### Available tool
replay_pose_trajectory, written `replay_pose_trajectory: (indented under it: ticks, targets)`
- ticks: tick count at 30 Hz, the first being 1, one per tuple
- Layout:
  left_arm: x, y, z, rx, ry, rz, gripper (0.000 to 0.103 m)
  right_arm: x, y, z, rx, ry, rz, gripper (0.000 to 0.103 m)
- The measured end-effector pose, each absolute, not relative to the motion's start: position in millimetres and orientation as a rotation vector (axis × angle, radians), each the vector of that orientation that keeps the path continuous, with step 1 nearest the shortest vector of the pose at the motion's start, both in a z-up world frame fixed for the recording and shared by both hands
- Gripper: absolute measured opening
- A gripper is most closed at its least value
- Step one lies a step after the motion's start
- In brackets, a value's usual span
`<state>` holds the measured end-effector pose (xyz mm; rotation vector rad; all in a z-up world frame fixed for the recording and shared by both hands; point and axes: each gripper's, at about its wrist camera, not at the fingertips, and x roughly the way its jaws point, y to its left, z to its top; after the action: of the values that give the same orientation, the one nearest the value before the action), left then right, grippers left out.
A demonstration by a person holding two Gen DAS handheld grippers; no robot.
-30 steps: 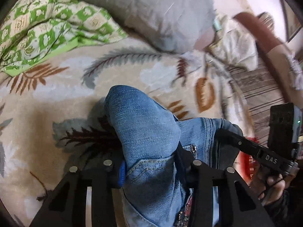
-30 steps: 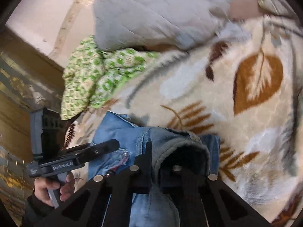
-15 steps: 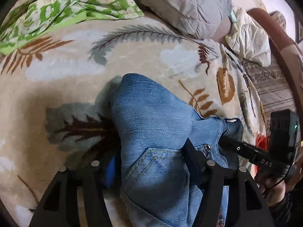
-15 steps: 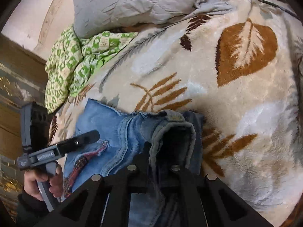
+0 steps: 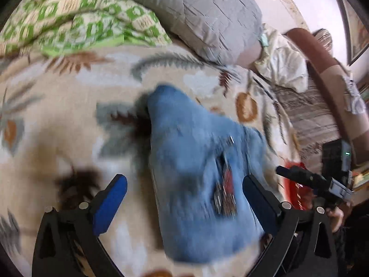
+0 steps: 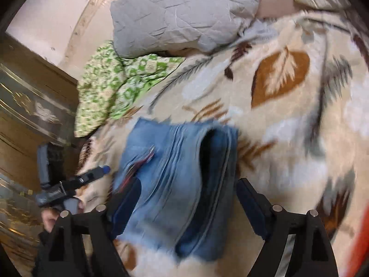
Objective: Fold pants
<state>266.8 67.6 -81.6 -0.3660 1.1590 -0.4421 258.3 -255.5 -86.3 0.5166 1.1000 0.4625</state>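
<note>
The blue jeans (image 5: pixel 196 173) lie folded in a compact bundle on the leaf-patterned blanket (image 5: pixel 57 115). A red and dark patch shows on their top. My left gripper (image 5: pixel 184 191) is open, its fingers spread on either side of the bundle and apart from it. In the right wrist view the jeans (image 6: pixel 175 173) show their stacked folded edges and a dark opening. My right gripper (image 6: pixel 186 198) is open, with the fingers wide on both sides of the bundle. Each gripper shows in the other's view: the right gripper (image 5: pixel 290 173) and the left gripper (image 6: pixel 96 173).
A grey quilted pillow (image 5: pixel 196 11) and a green patterned cloth (image 5: pixel 69 16) lie at the far side of the bed. A white cloth (image 5: pixel 283 64) and a brown headboard (image 5: pixel 322 69) are at the right. A wooden cabinet (image 6: pixel 27 115) stands left of the bed.
Both grippers have opened and let go of the jeans, which now rest on the blanket. Both grippers have pulled back a little from the bundle.
</note>
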Motion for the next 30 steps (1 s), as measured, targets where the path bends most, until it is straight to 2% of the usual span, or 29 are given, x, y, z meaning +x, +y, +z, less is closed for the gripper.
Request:
replay_pose_trajectory:
  ticks: [6,8,10,11,13,14,15,16,17,18,19,22,25,30]
  targets:
    - [226,64,-109,-0.425,1.222,-0.485,0.1,220,-259,-114,0.782,1.137,0.586,0.085]
    - [227,63,-121,-0.469,1.235,-0.479,0.1,216,-254,-122,0.841,1.133,0.618,0.081]
    - [230,63,-139,-0.526,1.255,-0.467,0.103,217,-247,-133,0.902,1.143,0.651,0.069]
    - [230,63,-144,-0.554,1.231,-0.466,0.103,218,-242,-139,0.914,1.16,0.654,0.067]
    - [228,58,-142,-0.527,1.195,-0.455,0.103,219,-234,-155,0.938,1.195,0.648,0.047]
    - [226,55,-140,-0.501,1.191,-0.452,0.103,219,-232,-160,0.946,1.201,0.649,0.043]
    - [225,50,-139,-0.462,1.188,-0.449,0.103,219,-229,-164,0.945,1.204,0.642,0.033]
    - [225,47,-138,-0.43,1.19,-0.445,0.1,219,-226,-166,0.928,1.207,0.638,0.028]
    - [226,43,-135,-0.396,1.195,-0.44,0.096,219,-225,-166,0.902,1.206,0.64,0.027]
    - [225,41,-131,-0.389,1.19,-0.463,0.07,217,-224,-162,0.868,1.193,0.644,0.025]
    - [223,43,-125,-0.412,1.18,-0.507,0.06,216,-224,-156,0.847,1.175,0.656,0.024]
    - [217,43,-107,-0.411,1.135,-0.551,0.052,211,-223,-125,0.741,1.083,0.699,0.022]
    - [214,47,-110,-0.394,1.149,-0.556,0.042,206,-225,-104,0.589,1.057,0.668,0.022]
    - [220,50,-136,-0.386,1.205,-0.535,0.044,207,-223,-143,0.457,1.168,0.571,0.022]
